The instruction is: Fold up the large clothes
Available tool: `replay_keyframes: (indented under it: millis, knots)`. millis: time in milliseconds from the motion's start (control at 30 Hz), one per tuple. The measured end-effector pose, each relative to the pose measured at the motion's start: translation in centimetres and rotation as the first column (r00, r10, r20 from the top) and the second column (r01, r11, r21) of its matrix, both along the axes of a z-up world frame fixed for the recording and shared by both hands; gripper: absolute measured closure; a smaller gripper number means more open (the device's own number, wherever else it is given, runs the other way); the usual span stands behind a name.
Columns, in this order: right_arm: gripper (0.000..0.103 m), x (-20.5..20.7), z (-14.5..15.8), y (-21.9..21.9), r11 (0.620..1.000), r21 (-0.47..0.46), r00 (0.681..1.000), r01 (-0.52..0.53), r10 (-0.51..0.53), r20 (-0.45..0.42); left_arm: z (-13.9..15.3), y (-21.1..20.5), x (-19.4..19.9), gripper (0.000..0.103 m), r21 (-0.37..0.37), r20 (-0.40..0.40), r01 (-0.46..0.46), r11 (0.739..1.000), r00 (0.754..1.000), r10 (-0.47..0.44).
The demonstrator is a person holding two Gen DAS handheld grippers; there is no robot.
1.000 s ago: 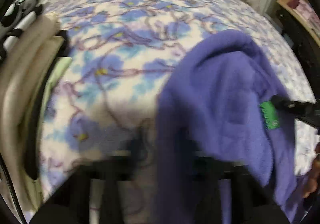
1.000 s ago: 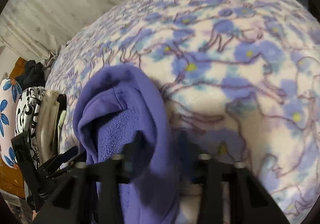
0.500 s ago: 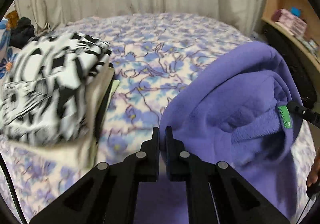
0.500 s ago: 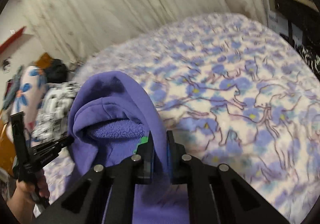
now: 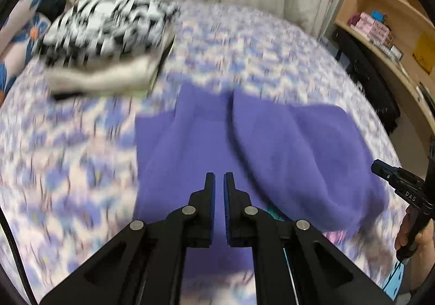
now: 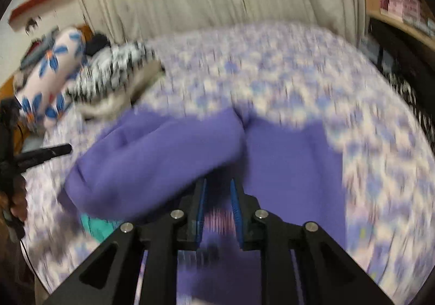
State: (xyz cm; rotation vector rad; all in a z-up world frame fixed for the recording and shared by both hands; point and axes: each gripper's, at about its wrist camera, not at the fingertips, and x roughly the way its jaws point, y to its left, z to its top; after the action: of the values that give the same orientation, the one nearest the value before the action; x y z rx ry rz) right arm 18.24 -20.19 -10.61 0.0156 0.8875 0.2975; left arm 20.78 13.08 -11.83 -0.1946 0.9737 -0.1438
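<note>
Only the right wrist view shows the red wall shelf (image 6: pixel 40 3). The purple garment (image 5: pixel 258 147) lies bunched on the floral bedspread (image 5: pixel 81 169) beyond and below both jaw pairs. The left gripper (image 5: pixel 219 182) is pressed nearly together on nothing; the right gripper (image 6: pixel 218 185) has just been opening, jaws slightly spread and empty.
</note>
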Motion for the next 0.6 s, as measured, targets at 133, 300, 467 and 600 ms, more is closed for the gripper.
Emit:
replay_keyframes:
  millis: [133,300,467,600]
  knots:
    - [0.085,-2.7,-1.9,-1.1,0.997,0.071,0.998,0.043,-0.039,-0.055,-2.0,-0.6,-2.8,0.08,-0.024,-0.043,0.026,0.999,0.999,-0.027]
    - [0.067,-5.2,-1.8,-1.2,0.989,0.135,0.997,0.06,-0.054,-0.05,-2.0,-1.7,-4.4,0.053,-0.094,-0.02,0.056,0.994,0.998,-0.058]
    - [0.056,-5.6,-0.7,-0.1,0.979,0.203,0.998,0.034,-0.024,-0.052,-0.9,-2.4,-4.0,0.038,-0.204,0.015,0.099,0.974,0.995,-0.099]
    - [0.04,-4.9,-0.3,0.5,0.954,0.298,0.998,0.022,-0.003,-0.064,-1.9,-2.0,-1.8,0.037,-0.362,-0.016,0.088,0.928,0.995,-0.101]
